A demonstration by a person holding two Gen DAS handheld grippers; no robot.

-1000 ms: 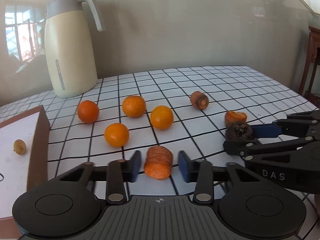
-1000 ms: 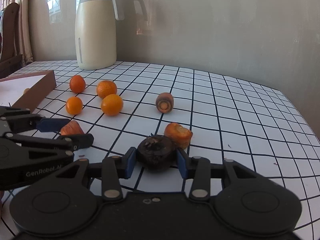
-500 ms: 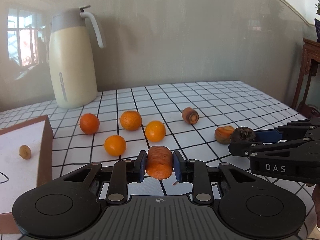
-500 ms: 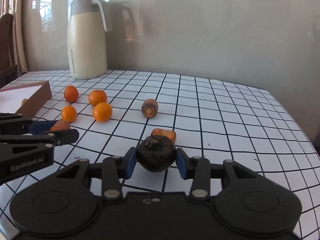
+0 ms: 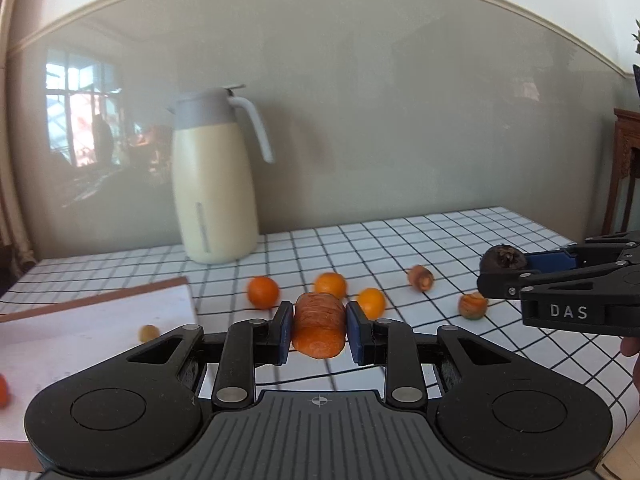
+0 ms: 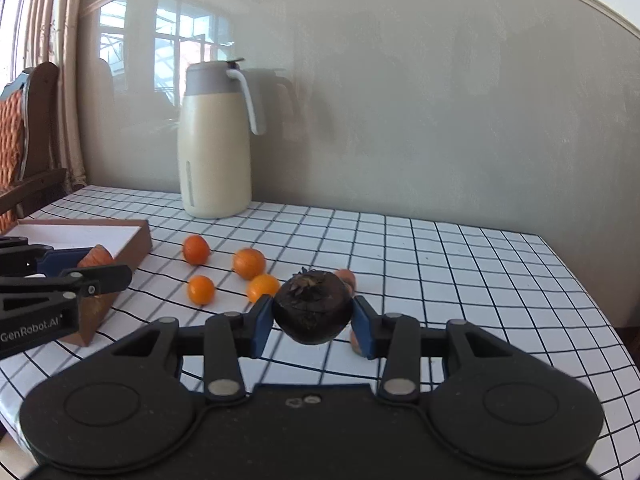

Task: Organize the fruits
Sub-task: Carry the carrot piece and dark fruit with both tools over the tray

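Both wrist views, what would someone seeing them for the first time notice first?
Most striking is that each gripper is carrying something above the checked table: the left gripper is shut on an orange carrot chunk, and the right gripper on a dark round fruit. Next comes the cream jug by the wall, with four small oranges scattered in front of it.

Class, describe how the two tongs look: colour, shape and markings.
Both tongs, left and right, are matte black, with blue pads, silver rivets and two round discs behind a ribbed plate. From the side, the right reads "DAS", the left "GenRobot.AI".
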